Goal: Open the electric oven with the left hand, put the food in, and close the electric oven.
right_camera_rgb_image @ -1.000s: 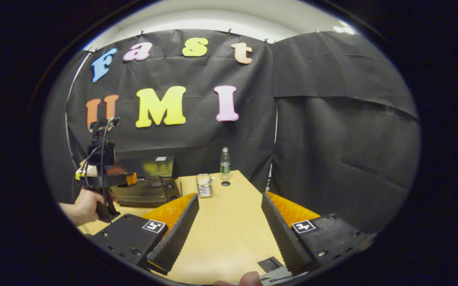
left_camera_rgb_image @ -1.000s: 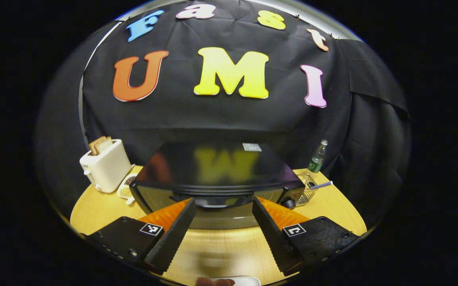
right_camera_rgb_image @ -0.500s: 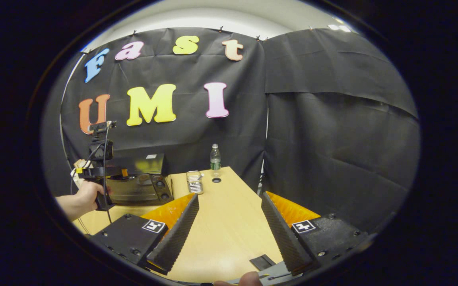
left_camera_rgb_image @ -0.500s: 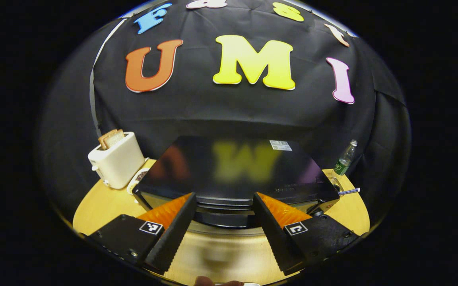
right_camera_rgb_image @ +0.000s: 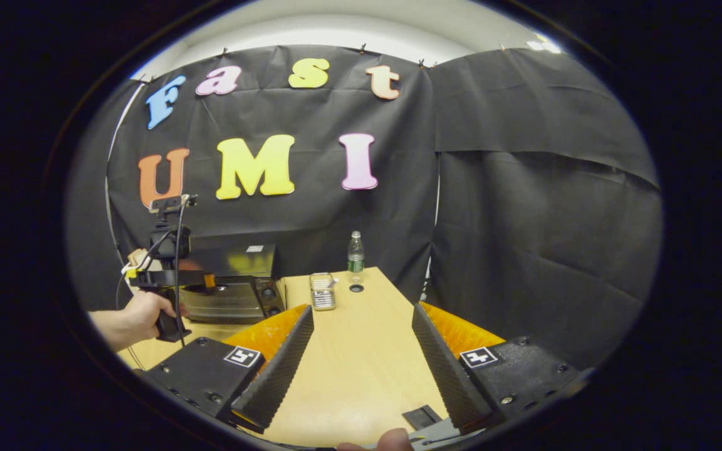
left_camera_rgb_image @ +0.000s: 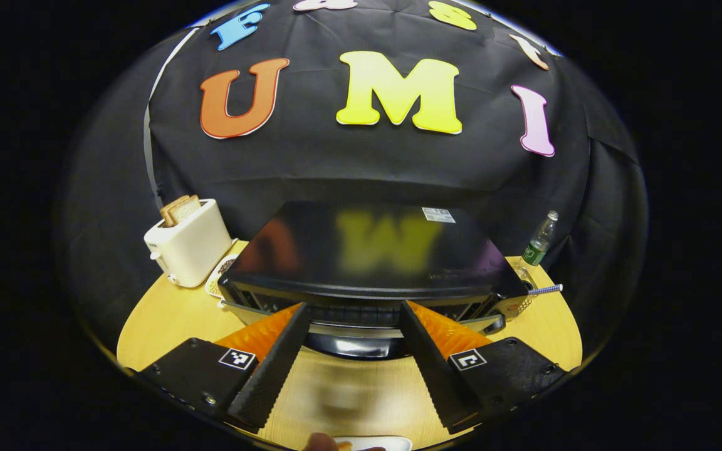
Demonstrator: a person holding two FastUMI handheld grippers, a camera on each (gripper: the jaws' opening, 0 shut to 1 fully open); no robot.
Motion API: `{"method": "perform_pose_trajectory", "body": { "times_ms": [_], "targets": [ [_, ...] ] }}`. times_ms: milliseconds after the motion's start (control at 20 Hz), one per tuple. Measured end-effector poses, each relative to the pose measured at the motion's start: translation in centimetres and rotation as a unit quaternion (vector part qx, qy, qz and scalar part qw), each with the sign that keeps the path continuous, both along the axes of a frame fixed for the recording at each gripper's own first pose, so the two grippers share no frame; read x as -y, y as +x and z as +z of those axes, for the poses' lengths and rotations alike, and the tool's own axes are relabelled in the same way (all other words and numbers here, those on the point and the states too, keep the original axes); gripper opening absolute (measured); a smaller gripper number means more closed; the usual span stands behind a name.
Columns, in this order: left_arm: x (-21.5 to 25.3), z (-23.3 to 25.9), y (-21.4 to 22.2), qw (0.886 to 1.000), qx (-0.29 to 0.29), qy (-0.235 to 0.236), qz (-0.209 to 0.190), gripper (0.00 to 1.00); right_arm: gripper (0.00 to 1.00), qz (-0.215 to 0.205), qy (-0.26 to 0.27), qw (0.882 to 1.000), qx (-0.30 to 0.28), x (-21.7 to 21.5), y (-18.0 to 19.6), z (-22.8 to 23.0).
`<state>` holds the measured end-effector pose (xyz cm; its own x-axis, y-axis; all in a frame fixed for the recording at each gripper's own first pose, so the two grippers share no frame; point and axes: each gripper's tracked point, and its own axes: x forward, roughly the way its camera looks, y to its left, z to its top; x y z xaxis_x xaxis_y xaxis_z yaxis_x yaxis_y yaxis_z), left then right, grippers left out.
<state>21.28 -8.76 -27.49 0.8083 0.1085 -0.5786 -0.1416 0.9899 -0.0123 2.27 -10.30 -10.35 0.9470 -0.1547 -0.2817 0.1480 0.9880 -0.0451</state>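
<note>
Left gripper [left_camera_rgb_image: 351,319]: fingers spread wide, nothing between them; I have it nosed up to the front of the oven [left_camera_rgb_image: 367,257], with the door handle [left_camera_rgb_image: 351,341] sitting just past the tips, in the gap but not pinched as far as I can tell. Oven: black box, glossy top, standing near the back of the wooden table [left_camera_rgb_image: 160,319]; the door looks cracked open at its top edge, a slit with rack bars visible behind it. Handling, my estimate: the body is heavy and will stay put; the door is stiff, hinged low, likely to swing down toward me; the handle is a smooth curved bar and may slip, so I would close on its middle and pull evenly. Food: a pale plate edge [left_camera_rgb_image: 373,443] shows at the bottom of the left gripper view, contents too cut off to name. Right gripper [right_camera_rgb_image: 361,351]: fingers likewise spread, holding nothing, hanging over bare tabletop well apart from the oven. From the right gripper view, the hand [right_camera_rgb_image: 141,316] carrying the left tool sits in front of the oven. Surrounding items: white toaster [left_camera_rgb_image: 188,247] with bread in its slots, left of the oven; green-labelled bottle [left_camera_rgb_image: 538,241] and a small wire basket [right_camera_rgb_image: 322,292] to its right.
</note>
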Motion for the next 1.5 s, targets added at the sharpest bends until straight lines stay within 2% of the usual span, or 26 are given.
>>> {"method": "perform_pose_trajectory", "body": {
  "times_ms": [100,350,450,500,550,750,900,1050,1150,1300,1400,1500],
  "targets": [
    [0.2,-0.7,-2.7,1.000,-0.009,-0.010,0.001,0.97,1.00,0.003,0.007,1.000,0.001,-0.1,-0.1,-0.1],
    [0.6,-5.2,-9.0,0.996,-0.074,-0.039,0.004,0.96,1.00,0.015,0.011,1.000,-0.002,-1.0,-1.0,-0.7],
    [0.5,-6.4,-9.9,0.994,-0.092,-0.050,0.010,0.95,1.00,0.019,0.007,1.000,-0.008,-1.1,-1.4,-1.1],
    [0.6,-6.9,-10.4,0.993,-0.103,-0.053,0.010,1.00,1.00,0.019,0.007,1.000,-0.009,-1.1,-1.6,-1.1],
    [0.6,-7.7,-11.1,0.992,-0.114,-0.053,0.006,0.95,1.00,0.019,0.008,1.000,-0.010,-1.0,-1.8,-1.2],
    [0.3,-11.8,-12.7,0.980,-0.186,-0.074,0.014,0.92,1.00,0.016,0.010,1.000,-0.016,-0.9,-2.3,-1.8],
    [-1.1,-12.9,-12.4,0.978,-0.194,-0.078,0.027,0.92,0.99,0.016,0.012,1.000,-0.022,-1.0,-2.6,-2.3],
    [-0.9,-13.6,-12.8,0.974,-0.213,-0.077,0.018,0.92,1.00,0.028,0.018,0.999,-0.033,-1.7,-2.5,-3.0],
    [-0.8,-13.5,-13.0,0.974,-0.215,-0.070,0.008,0.93,1.00,0.056,0.023,0.997,-0.044,-3.2,-2.2,-3.5],
    [-1.2,-11.9,-13.9,0.976,-0.199,-0.084,0.011,0.93,0.98,0.126,0.033,0.988,-0.077,-6.8,-1.5,-5.7],
    [-2.0,-10.2,-15.0,0.979,-0.180,-0.094,0.015,0.93,0.99,0.180,0.033,0.978,-0.101,-9.5,-1.2,-7.4],
    [-3.8,-8.0,-16.3,0.983,-0.156,-0.090,0.023,0.93,1.00,0.244,0.029,0.961,-0.125,-12.9,-1.1,-9.8]
  ]
}}
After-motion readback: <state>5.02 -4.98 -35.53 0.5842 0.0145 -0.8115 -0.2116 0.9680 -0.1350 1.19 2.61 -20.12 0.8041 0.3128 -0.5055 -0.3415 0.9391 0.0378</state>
